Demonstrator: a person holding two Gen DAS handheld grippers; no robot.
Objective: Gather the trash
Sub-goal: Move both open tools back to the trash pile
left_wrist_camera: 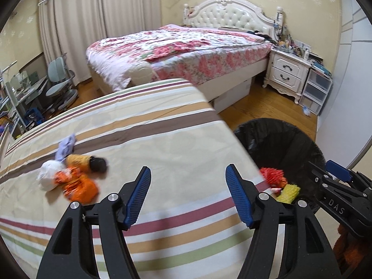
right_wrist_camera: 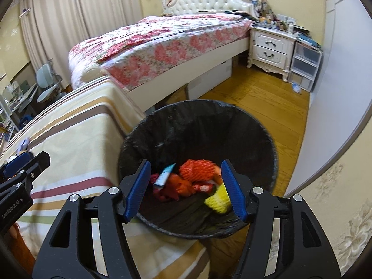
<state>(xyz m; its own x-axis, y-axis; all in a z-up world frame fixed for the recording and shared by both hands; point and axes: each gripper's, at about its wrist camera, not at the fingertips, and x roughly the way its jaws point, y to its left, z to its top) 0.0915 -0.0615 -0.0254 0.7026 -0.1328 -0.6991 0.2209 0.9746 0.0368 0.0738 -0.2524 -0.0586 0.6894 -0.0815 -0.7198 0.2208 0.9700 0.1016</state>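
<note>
A pile of trash lies on the striped cloth (left_wrist_camera: 162, 144): an orange wrapper (left_wrist_camera: 79, 183), a white crumpled wad (left_wrist_camera: 47, 174), a lilac scrap (left_wrist_camera: 66, 147) and an orange bottle with a black cap (left_wrist_camera: 87, 161). My left gripper (left_wrist_camera: 188, 179) hangs open above the cloth, to the right of the pile, with nothing between its blue pads. A black-lined bin (right_wrist_camera: 197, 125) stands beside the cloth and holds red foam netting (right_wrist_camera: 197, 169), yellow netting (right_wrist_camera: 219, 201) and a blue-white packet (right_wrist_camera: 165, 175). My right gripper (right_wrist_camera: 186, 172) is open over the bin, its jaws empty.
A floral bed (left_wrist_camera: 186, 46) with a white headboard stands behind. A white nightstand (left_wrist_camera: 287, 73) and plastic drawers (left_wrist_camera: 317, 88) line the right wall. Wooden floor (right_wrist_camera: 267, 102) lies beyond the bin. A desk and grey chair (left_wrist_camera: 61, 86) are far left.
</note>
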